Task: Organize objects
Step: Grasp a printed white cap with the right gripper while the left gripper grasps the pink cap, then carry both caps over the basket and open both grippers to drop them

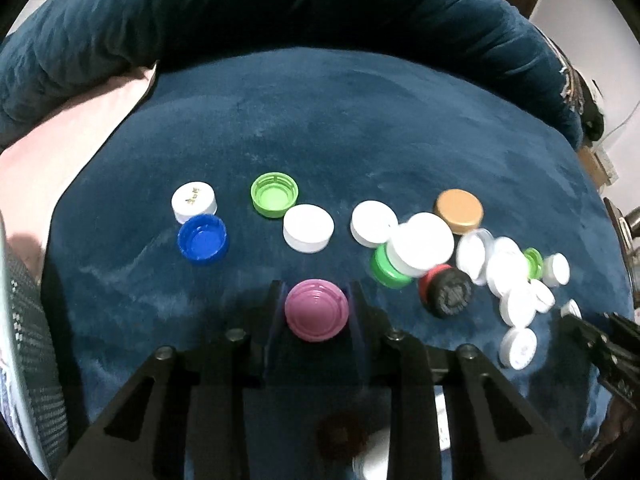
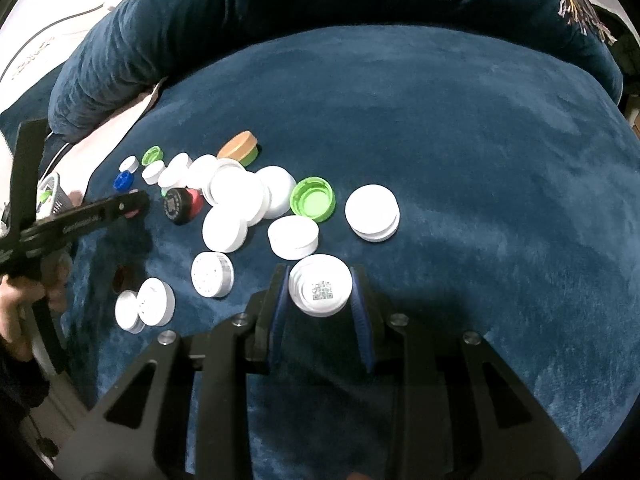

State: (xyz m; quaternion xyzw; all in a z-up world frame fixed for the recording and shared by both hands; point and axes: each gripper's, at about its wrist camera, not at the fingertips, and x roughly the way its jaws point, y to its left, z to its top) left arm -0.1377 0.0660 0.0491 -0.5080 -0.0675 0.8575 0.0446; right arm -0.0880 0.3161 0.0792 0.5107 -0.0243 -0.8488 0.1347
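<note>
- Bottle caps lie loose on a dark blue velvet cushion (image 1: 360,120), most of them white, in a scattered cluster.
- Left gripper (image 1: 316,300): jaws closed on a pink cap (image 1: 317,309), top face up, pads pressing both sides. No earlier view to compare.
- Right gripper (image 2: 320,292): jaws closed on a white cap with a printed QR code (image 2: 320,290); blue pads touch its rim left and right.
- Left wrist view, row beyond the pink cap: white printed cap (image 1: 194,201) touching a blue cap (image 1: 202,245) that lies open side up; green cap (image 1: 274,194) open side up, just beside a plain white cap (image 1: 308,227).
- Further right: gold cap (image 1: 459,211), and a black cap (image 1: 451,295) leaning on a red one (image 1: 430,280).
- Small white caps at the far right edge are blurred; count uncertain, perhaps eight or so.
- Right wrist view: light green cap (image 2: 313,199) open side up, between two white caps; large white cap (image 2: 373,212) stands apart on its right.
- Person's hand (image 2: 20,304) grips the left gripper's handle at the left frame edge.
</note>
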